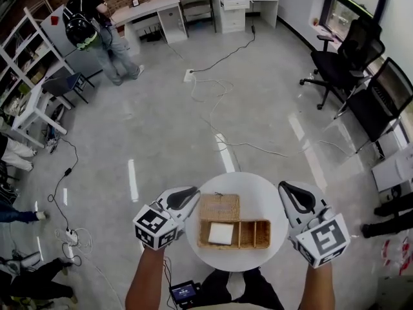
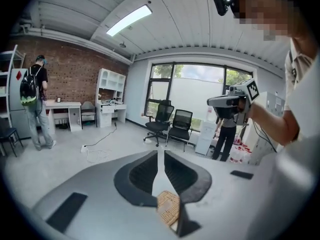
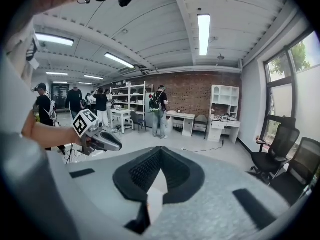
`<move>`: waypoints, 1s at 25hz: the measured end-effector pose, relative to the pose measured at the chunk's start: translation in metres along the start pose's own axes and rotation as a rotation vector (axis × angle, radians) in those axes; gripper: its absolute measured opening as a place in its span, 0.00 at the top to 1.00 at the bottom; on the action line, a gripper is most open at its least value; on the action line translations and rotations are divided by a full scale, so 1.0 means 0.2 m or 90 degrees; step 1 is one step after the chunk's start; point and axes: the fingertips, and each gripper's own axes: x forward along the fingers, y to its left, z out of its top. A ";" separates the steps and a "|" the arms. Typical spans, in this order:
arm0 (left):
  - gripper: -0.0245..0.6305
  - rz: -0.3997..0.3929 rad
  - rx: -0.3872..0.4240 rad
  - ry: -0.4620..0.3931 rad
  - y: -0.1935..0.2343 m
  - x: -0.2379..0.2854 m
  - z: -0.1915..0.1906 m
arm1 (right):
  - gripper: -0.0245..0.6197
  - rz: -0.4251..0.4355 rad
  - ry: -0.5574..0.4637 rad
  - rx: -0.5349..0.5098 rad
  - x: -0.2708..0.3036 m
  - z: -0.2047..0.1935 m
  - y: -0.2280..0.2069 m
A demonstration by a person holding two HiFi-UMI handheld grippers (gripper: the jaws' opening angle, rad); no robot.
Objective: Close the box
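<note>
A wicker box stands open on the round white table. Its woven lid lies flipped back on the far side, and a white flat item sits in the left compartment. My left gripper hovers at the table's left rim, level with the lid, shut and empty. The right gripper hangs over the table's right edge, apart from the box, shut with nothing in it. In the left gripper view the jaws meet, and a bit of wicker shows below them. The right gripper view's jaws are also together.
White cables trail over the glossy floor beyond the table. Black office chairs stand at the right, and desks at the back wall. A person with a backpack stands back left. Shelving lines the left side.
</note>
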 end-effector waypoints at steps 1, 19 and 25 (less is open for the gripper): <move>0.93 0.002 -0.008 0.007 0.02 0.02 -0.04 | 0.97 0.001 0.002 -0.004 0.01 -0.02 -0.01; 0.93 0.023 -0.116 0.095 0.31 0.33 -0.66 | 0.97 0.033 0.049 0.005 0.32 -0.33 0.01; 0.93 0.029 -0.153 0.128 0.37 0.38 -0.87 | 0.97 0.039 0.062 0.000 0.38 -0.40 0.02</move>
